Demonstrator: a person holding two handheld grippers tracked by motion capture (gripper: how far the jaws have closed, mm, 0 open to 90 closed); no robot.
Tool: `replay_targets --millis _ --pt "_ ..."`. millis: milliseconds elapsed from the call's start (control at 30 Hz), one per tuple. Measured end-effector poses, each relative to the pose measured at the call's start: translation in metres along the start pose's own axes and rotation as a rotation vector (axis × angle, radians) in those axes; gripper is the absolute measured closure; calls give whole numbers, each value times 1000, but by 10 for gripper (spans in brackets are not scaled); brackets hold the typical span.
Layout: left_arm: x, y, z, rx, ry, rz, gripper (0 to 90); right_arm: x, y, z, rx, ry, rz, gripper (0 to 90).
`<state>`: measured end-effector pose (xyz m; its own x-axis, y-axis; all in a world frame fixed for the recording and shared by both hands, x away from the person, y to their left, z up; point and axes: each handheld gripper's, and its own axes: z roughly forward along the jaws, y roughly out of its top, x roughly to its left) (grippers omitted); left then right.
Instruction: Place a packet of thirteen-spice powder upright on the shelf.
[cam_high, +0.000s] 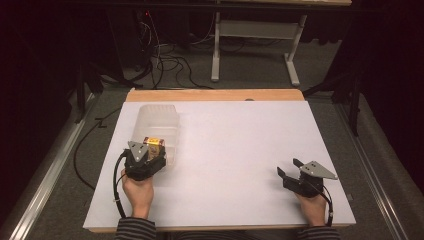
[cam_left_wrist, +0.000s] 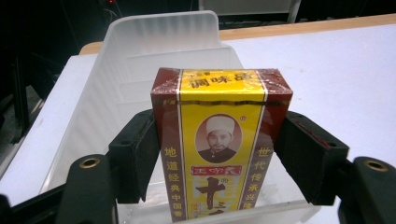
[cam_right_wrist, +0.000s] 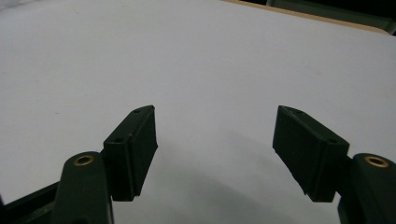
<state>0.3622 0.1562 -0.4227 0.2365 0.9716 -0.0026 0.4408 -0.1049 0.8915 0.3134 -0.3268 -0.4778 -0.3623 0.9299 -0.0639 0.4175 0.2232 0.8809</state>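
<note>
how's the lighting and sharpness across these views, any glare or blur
High view: the white table top is evenly lit, the surroundings fall into darkness, and the image is soft overall. Left gripper view: the box is sharp enough to read its print, with slight sheen along its wrapped top edge; the clear tray looks hazy. Right gripper view: the pads look soft-edged and cast faint shadows; no glare.

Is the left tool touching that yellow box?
Touching. The left gripper view shows both black pads of the left tool pressed against the box's sides.
</note>
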Motion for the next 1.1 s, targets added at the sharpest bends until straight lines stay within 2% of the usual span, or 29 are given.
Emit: replay_targets --millis 167,467,600,1100 --pt "0 0 -2 3 7 0 323 0 0 0 1 -1 -2 309" --pt "-3 2 -8 8 33 43 283 0 0 0 2 -1 -1 309" --pt "-4 3 -11 -6 18 57 257 0 0 0 2 -1 0 309" --pt "-4 13 -27 -53 -8 57 228 0 0 0 3 -3 0 308"
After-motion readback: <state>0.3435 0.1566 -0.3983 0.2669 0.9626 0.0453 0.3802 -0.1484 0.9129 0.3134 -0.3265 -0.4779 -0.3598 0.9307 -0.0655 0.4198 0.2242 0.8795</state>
